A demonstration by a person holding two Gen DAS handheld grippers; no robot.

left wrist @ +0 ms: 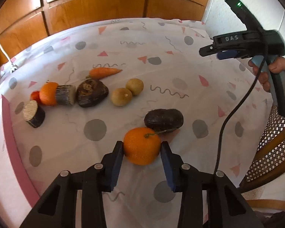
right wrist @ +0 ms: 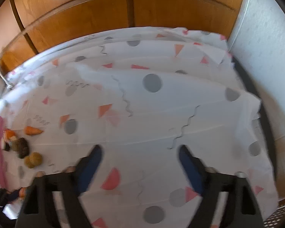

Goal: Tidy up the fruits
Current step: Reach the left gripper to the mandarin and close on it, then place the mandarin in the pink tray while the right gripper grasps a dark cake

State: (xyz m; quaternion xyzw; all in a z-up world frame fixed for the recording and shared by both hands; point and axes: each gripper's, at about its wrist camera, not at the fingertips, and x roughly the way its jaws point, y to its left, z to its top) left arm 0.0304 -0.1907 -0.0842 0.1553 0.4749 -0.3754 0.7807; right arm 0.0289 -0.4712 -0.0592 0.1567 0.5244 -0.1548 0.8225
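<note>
Clamping an orange (left wrist: 142, 148), the left hand-held gripper (left wrist: 142, 150) grips it.

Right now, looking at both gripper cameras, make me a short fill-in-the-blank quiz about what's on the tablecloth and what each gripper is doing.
1. The left gripper is closed on the ____.
2. The right gripper is open and holds ____.
3. The two tan round fruits lie ____ each other.
4. The carrot points its thin tip toward the ____ of the left wrist view.

Missing words: orange; nothing; touching; right
</note>
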